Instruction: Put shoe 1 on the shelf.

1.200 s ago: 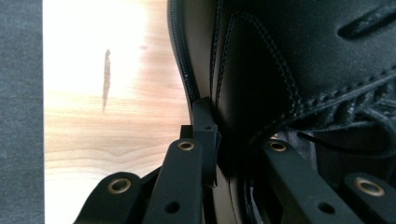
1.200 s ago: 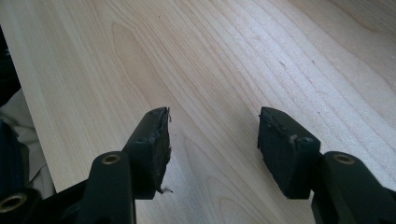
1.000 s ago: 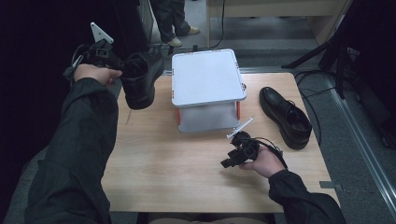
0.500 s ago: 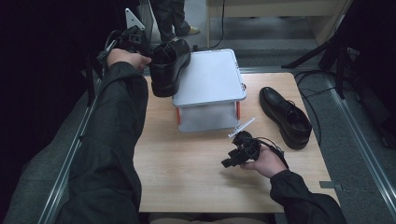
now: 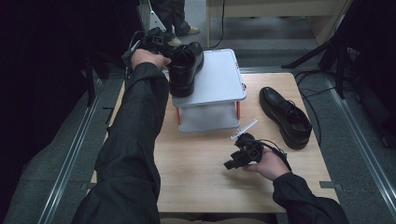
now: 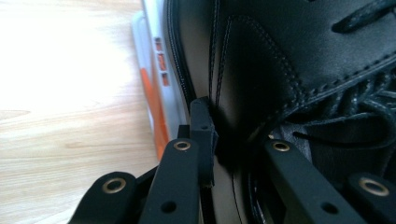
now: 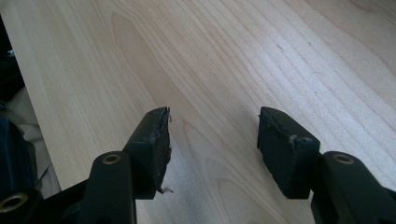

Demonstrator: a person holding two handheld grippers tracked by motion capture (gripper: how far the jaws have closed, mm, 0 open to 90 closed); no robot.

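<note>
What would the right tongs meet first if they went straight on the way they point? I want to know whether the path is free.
Most likely the bare wooden table: the right tongs stand open, angled down at the tabletop, nothing between them. Depth is hard to judge.

Leather, wood and matt plastic

The shoe [image 6: 299,70] is black leather, smooth with a soft sheen, with stitched seams and woven cloth laces; its mate [image 5: 286,116] looks glossier. The table [image 7: 243,56] is pale wood, smooth, its grain plain. The stand [image 5: 219,81] has a smooth matt grey plastic top. The right gripper [image 7: 212,140] has matt black pads, rough and frayed at their edges.
</note>
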